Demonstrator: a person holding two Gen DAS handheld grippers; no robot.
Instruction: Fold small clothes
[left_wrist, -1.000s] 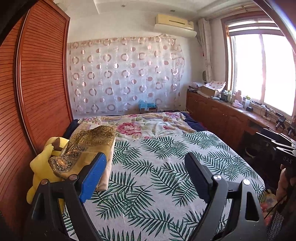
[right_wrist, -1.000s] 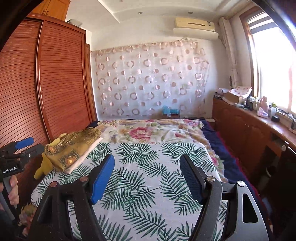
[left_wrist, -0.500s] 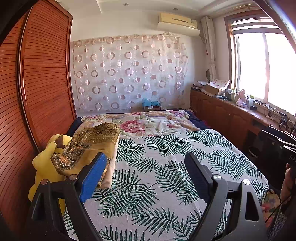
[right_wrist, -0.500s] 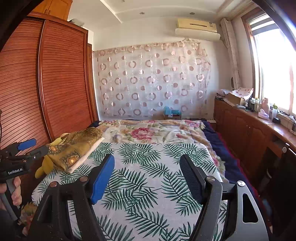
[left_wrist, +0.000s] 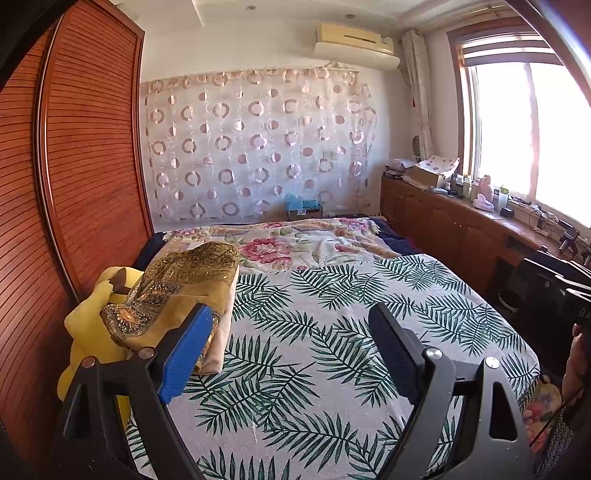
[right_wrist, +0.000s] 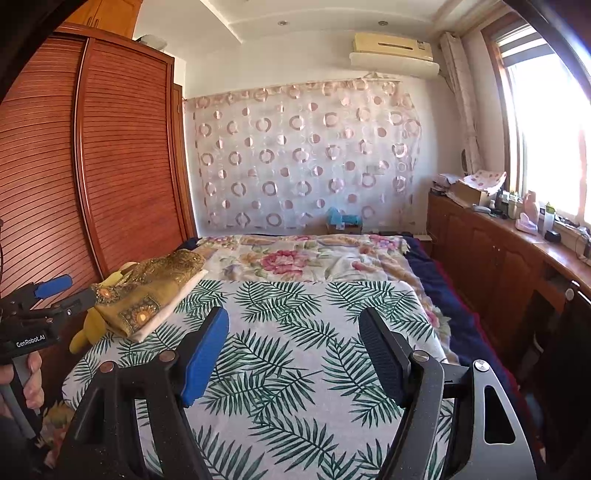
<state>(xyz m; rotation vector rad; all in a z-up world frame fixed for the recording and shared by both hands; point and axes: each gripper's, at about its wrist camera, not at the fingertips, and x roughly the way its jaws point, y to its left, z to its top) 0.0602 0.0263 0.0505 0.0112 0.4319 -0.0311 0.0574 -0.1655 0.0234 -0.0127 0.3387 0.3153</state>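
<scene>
A folded pile of gold embroidered cloth (left_wrist: 184, 280) over a cream piece lies at the left edge of the bed (left_wrist: 314, 350), resting on a yellow plush toy (left_wrist: 88, 325). My left gripper (left_wrist: 290, 314) hovers open and empty over the palm-leaf sheet, and its blue pad (left_wrist: 184, 347) stands just in front of the pile. My right gripper (right_wrist: 293, 315) is also open and empty above the middle of the bed (right_wrist: 288, 295). In the right wrist view the pile (right_wrist: 147, 291) sits far left, with the left gripper (right_wrist: 70, 293) beside it, held by a hand (right_wrist: 31, 380).
A floral quilt (left_wrist: 295, 247) covers the far half of the bed. Slatted wooden wardrobe doors (left_wrist: 85, 166) run close along the left. A low wooden cabinet (right_wrist: 498, 258) with bottles and boxes stands under the window on the right. A dark blue blanket (right_wrist: 450, 306) hangs off the right side.
</scene>
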